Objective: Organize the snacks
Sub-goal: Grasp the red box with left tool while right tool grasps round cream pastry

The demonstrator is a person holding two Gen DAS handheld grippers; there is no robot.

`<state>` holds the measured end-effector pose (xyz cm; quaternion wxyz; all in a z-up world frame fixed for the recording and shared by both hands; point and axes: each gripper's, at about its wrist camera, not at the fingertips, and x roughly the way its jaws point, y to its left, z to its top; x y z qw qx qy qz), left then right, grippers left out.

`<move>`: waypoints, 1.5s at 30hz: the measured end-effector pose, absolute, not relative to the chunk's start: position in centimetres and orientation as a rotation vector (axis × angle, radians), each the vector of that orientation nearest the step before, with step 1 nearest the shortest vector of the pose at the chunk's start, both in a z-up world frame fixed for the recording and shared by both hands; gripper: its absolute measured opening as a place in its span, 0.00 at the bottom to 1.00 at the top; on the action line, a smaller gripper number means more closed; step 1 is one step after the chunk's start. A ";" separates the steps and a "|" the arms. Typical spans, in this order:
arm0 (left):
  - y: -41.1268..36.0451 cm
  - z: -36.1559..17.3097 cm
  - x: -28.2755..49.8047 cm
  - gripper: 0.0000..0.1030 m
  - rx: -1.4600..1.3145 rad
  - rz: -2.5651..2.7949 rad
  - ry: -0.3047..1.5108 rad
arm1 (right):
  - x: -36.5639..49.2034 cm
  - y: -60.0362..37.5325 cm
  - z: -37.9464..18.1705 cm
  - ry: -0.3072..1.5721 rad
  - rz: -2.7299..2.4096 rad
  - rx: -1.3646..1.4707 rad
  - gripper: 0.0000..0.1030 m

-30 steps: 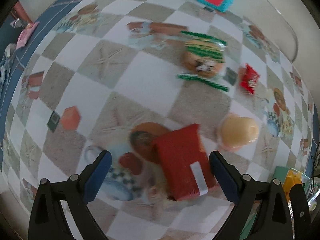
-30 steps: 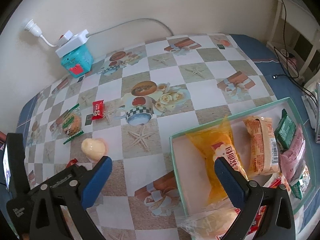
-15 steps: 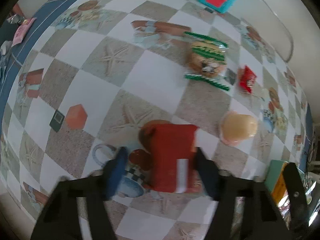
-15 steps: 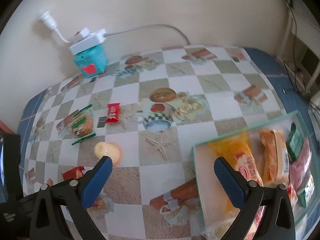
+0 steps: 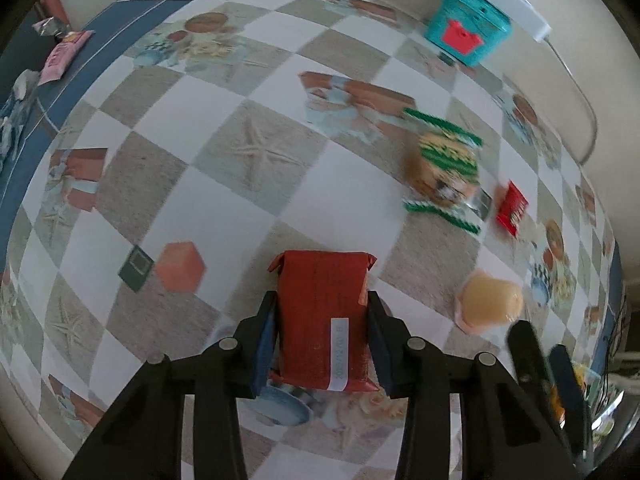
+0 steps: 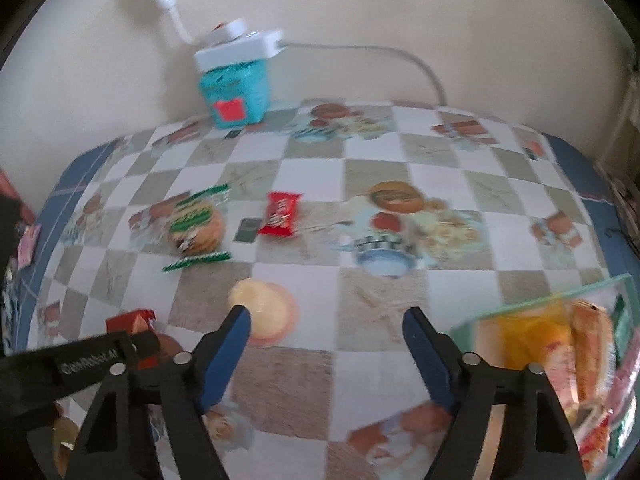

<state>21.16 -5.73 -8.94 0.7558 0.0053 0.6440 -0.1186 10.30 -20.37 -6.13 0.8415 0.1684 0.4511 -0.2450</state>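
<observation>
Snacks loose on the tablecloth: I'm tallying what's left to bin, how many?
4: red packet in the left gripper, green-striped cookie pack, small red candy, pale bun. More may lie out of view.

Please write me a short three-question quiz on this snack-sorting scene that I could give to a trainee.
1. True or false: the left gripper is shut on the dark red foil snack packet.
2. Which snack lies nearest the open right gripper?
A. the pale yellow round bun in clear wrap
B. the small red candy wrapper
C. the green-striped wrapped biscuit
3. Fill in: the clear glass tray of sorted snacks sits on the ____ side of the right wrist view.

Key
1. True: both blue pads press its sides.
2. A
3. right
</observation>
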 end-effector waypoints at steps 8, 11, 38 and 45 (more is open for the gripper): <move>-3.6 -8.9 22.5 0.42 -0.019 -0.234 1.400 | 12.7 -18.5 -7.1 0.959 -0.448 0.318 0.44; -3.3 -9.1 22.4 0.42 -0.021 -0.236 1.398 | 13.0 -18.3 -7.4 0.965 -0.432 0.314 0.32; -2.9 -2.0 15.3 0.42 -0.065 -0.270 1.343 | 5.7 -17.1 -1.4 0.904 -0.457 0.378 0.12; -1.4 -3.7 16.2 0.42 -0.106 -0.230 1.392 | 6.0 -18.2 -3.2 0.944 -0.427 0.450 0.54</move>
